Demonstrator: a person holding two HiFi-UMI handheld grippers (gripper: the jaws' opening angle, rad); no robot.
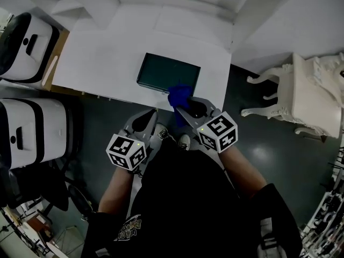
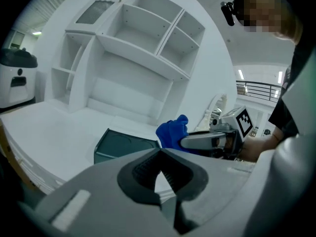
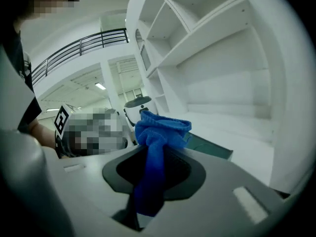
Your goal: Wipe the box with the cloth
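Note:
A dark green flat box (image 1: pixel 167 73) lies on the white desk (image 1: pixel 102 58), close to its front edge. My right gripper (image 1: pixel 181 107) is shut on a bunched blue cloth (image 1: pixel 180 94), which hangs at the box's near right corner. In the right gripper view the cloth (image 3: pixel 159 132) sticks up out of the jaws, with the box (image 3: pixel 211 145) just beyond. My left gripper (image 1: pixel 155 114) hovers off the desk's front edge, shut and empty. From the left gripper view, the box (image 2: pixel 123 144) and cloth (image 2: pixel 172 130) lie ahead of the left gripper (image 2: pixel 159 151).
A white shelf unit (image 1: pixel 172 4) rises at the back of the desk. Two white machines with black trim (image 1: pixel 27 42) (image 1: pixel 32 128) stand on the left. A white ornate chair (image 1: pixel 309 95) stands on the dark floor to the right.

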